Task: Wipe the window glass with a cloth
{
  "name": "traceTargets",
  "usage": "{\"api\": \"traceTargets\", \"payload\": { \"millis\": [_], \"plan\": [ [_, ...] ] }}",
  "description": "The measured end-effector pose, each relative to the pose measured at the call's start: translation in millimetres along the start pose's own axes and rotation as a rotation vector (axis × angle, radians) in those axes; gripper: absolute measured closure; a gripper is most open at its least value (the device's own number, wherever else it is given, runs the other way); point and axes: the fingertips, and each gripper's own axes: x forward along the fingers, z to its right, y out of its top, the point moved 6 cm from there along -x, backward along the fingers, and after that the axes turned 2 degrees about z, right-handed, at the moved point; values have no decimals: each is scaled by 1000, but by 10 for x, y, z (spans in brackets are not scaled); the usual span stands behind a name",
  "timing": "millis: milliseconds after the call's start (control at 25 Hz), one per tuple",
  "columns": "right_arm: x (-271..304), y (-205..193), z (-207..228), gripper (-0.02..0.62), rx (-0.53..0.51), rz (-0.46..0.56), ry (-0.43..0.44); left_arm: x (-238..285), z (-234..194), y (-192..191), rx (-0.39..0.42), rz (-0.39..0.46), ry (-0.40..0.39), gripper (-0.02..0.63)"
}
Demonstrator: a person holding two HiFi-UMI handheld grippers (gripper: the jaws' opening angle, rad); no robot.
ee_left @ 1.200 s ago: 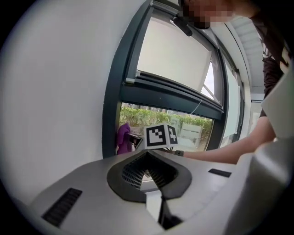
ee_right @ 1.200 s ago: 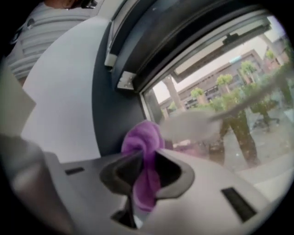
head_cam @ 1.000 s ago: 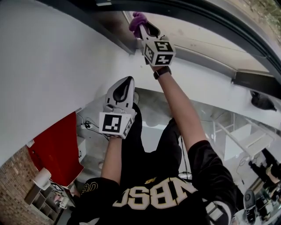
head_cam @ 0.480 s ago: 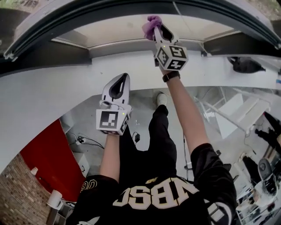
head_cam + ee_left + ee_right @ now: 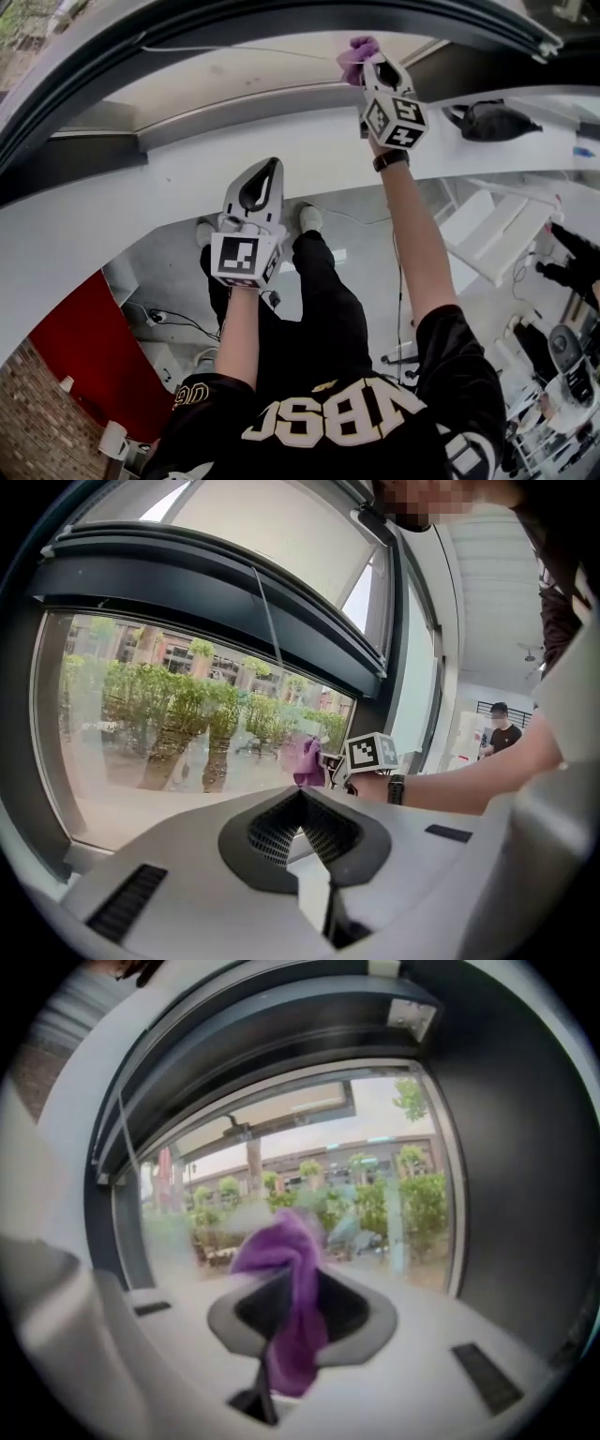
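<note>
Reaching straight out at full stretch, the right arm carries the right gripper [image 5: 373, 64] to 1 o'clock in the head view, a dark wristwatch [image 5: 391, 160] showing just behind the marker cube. Its jaws are clamped on a purple cloth [image 5: 286, 1283], which bunches out past the tips and hangs down between them. The bunched end sits up against the window glass [image 5: 375, 1213]; actual contact is hard to confirm through the blur.

The left gripper [image 5: 261, 183] is held lower and nearer the body, at about 10 o'clock from the middle of the head view, on a bent forearm, nose aimed at the window. Its jaws are closed tip to tip with nothing between them.

From the right gripper's camera, the dark window frame [image 5: 511, 1204] rises close by at 3 o'clock, just beside the cloth. The pane runs wide toward 9 o'clock, and the dark blind housing [image 5: 281, 1030] caps it at 12 o'clock. A white sill [image 5: 56, 827] borders the glass at 6 o'clock. The left gripper stands well apart from the cloth.
</note>
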Motion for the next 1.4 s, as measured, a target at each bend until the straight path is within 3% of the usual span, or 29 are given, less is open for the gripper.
{"api": "traceTargets", "payload": {
  "millis": [280, 440, 600, 760, 920, 1080, 1240, 1400],
  "plan": [
    [-239, -24, 671, 506, 239, 29, -260, 21, 134, 93, -2, 21, -61, 583],
    [-290, -40, 331, 506, 235, 10, -273, -254, -83, 153, -5, 28, -44, 583],
    [-302, -412, -717, 506, 163, -109, -119, -666, -512, 215, -27, 39, 20, 583],
    [-177, -993, -2215, 506, 57, -260, 112, -1131, -1126, 278, -28, 37, 106, 583],
    [-28, -1290, -3838, 506, 9, -334, 366, -1723, -1690, 321, -24, 53, 168, 583],
    [122, -1395, -5073, 506, -38, -349, 557, -2297, -2125, 288, -49, 29, 261, 583],
    [525, -1176, -5875, 506, -55, -262, 645, -2703, -2453, 267, -33, 26, 342, 583],
    [927, -1042, -6092, 506, -39, -222, 613, -2797, -2605, 275, -18, 36, 368, 583]
  ]
}}
